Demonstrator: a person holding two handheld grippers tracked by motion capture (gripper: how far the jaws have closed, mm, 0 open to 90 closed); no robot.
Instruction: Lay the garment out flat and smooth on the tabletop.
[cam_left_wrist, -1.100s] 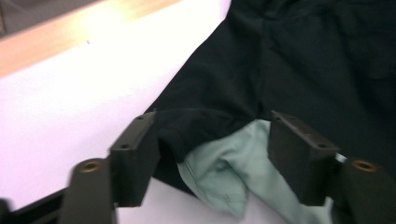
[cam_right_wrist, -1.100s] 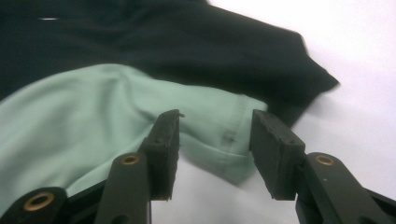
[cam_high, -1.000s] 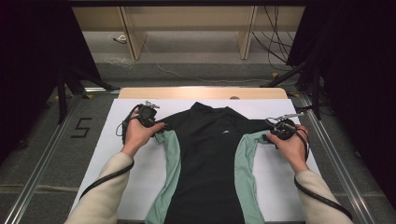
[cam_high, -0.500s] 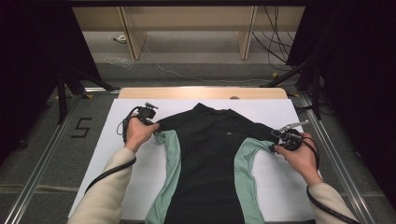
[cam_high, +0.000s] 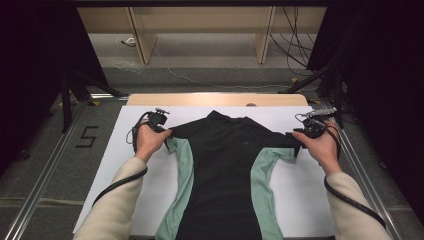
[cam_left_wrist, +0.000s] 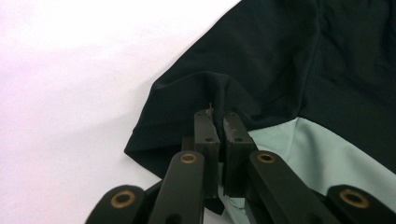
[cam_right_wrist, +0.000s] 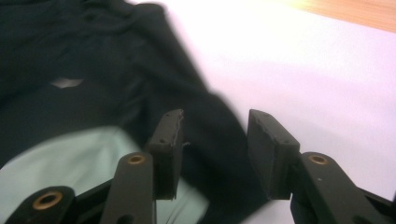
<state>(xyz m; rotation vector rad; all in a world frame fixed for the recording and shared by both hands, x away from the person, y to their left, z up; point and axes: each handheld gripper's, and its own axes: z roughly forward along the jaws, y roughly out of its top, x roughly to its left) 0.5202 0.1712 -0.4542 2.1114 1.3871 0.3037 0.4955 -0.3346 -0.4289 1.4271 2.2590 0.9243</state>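
text: "5" | on: floor left of the table | colour: black | other text: none legible

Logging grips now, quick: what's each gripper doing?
Left gripper: shut on the black shirt sleeve.
Right gripper: jaws just opening, apart over the other sleeve, not pressing it.

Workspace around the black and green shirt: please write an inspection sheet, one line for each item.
Surface: white sheet on a wooden table; bare beside the garment.
Job's things: black shirt with pale green side panels, lying flat, collar away from the person.
Clutter: nothing seen on the sheet.
Grippers: left gripper shut on a fold of the shirt's sleeve; right gripper has just been opening, jaws apart over the other sleeve, pads not pressing it.
Cables: a black cable trails along the right forearm; loose cables on the floor beyond.
Surroundings: metal rails beside the table, dark curtains, wooden legs behind.
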